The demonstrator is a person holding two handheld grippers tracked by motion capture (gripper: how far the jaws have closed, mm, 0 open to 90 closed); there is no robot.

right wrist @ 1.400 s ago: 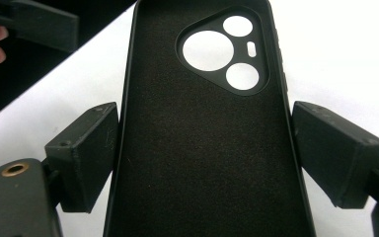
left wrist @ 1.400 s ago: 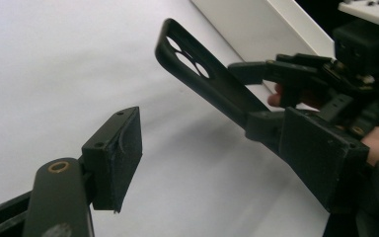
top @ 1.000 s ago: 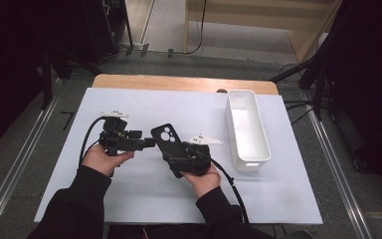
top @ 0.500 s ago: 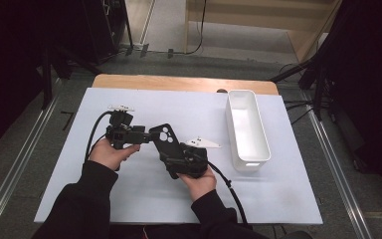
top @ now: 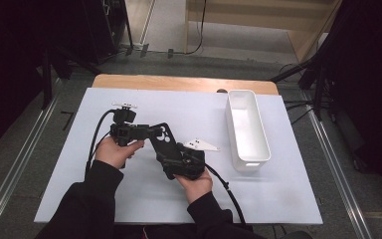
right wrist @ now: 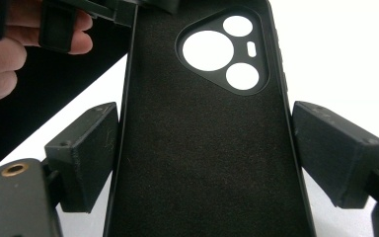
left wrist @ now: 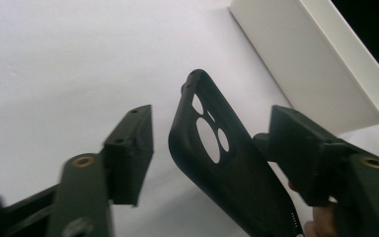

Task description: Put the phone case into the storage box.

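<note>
- Phone case (right wrist: 202, 148), black with three round camera cut-outs, is held clear of the counter (top: 79, 199), its lower part between the pads of the right claw (top: 171, 159) and its camera end reaching away from that claw toward the left claw (top: 151, 132).
- In the right gripper view the long axis of the case runs straight out along the claw; the left pad is seen pressed against one long edge, the right pad close against the other, so the right claw is judged clamped across the case's width.
- In the left gripper view the camera end of the case (left wrist: 207, 138) stands between the two pads, tilted, with a gap visible on the left side; the jaws have just been closing, yet no pad is seen pressing, so the left claw is still apart.
- Nearest the camera end is the left claw; a grip there is judged to depend on squaring the pads to the tilted case.
- White tray (top: 248, 129) lies beyond the right claw, well apart.
</note>
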